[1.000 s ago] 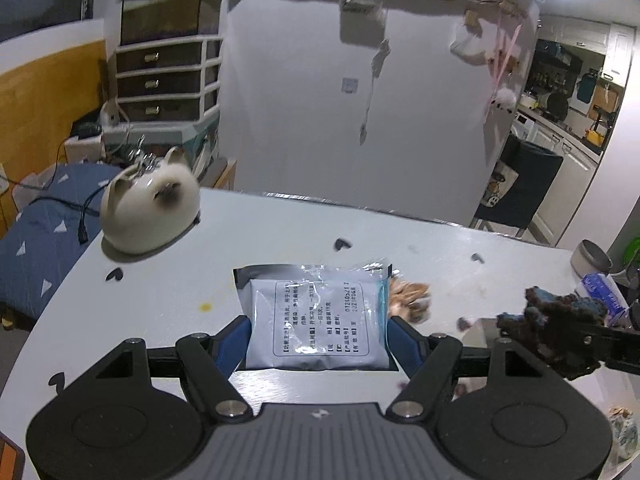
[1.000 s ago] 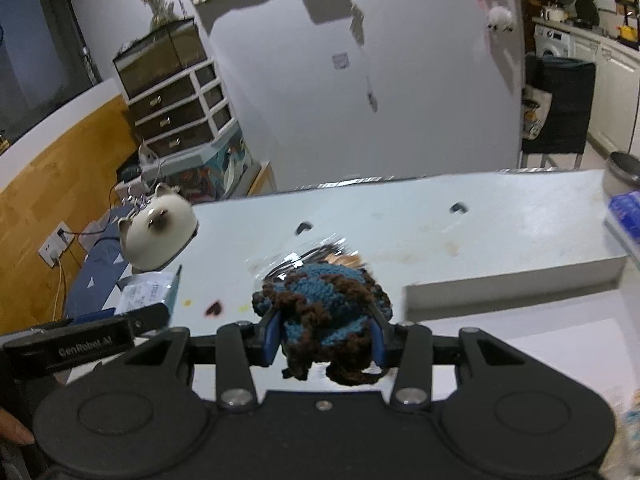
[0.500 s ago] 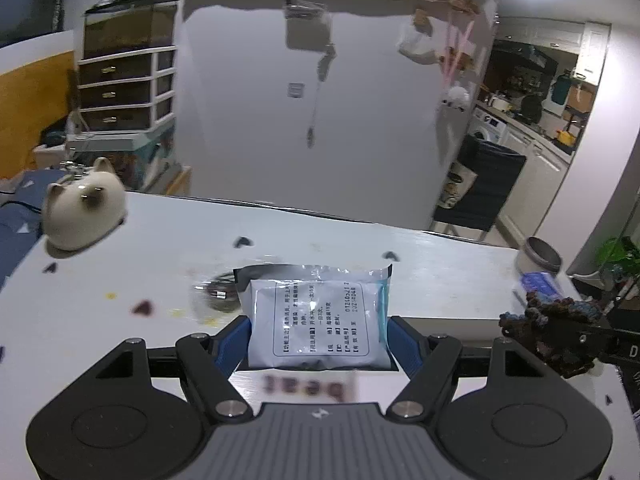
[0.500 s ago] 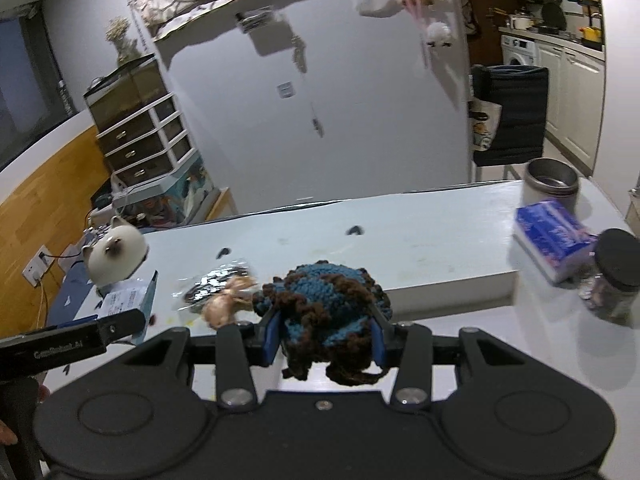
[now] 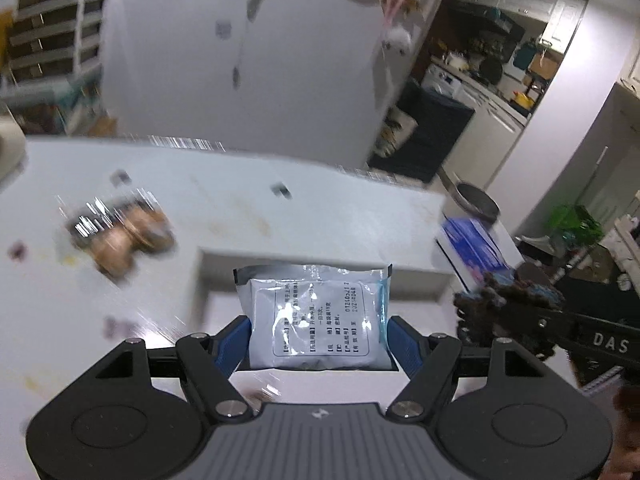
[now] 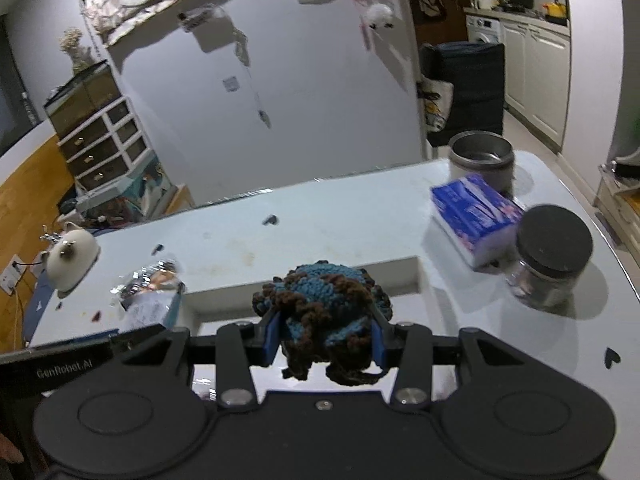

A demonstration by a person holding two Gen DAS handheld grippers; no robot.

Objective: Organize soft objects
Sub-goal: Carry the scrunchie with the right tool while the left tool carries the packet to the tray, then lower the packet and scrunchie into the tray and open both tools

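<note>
Left tool (image 5: 319,330) pinches white pouch (image 5: 318,320) | right tool (image 6: 323,338) pinches crochet piece (image 6: 322,312) | jar (image 6: 550,258) in right view only

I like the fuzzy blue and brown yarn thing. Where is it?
The crocheted yarn piece is pinched in the right gripper, above the white tray, left of the blue tissue pack.

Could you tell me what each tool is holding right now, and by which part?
The left tool clamps the white sachet by its side edges; the right tool grips the blue-brown crocheted piece across its sides.
</note>
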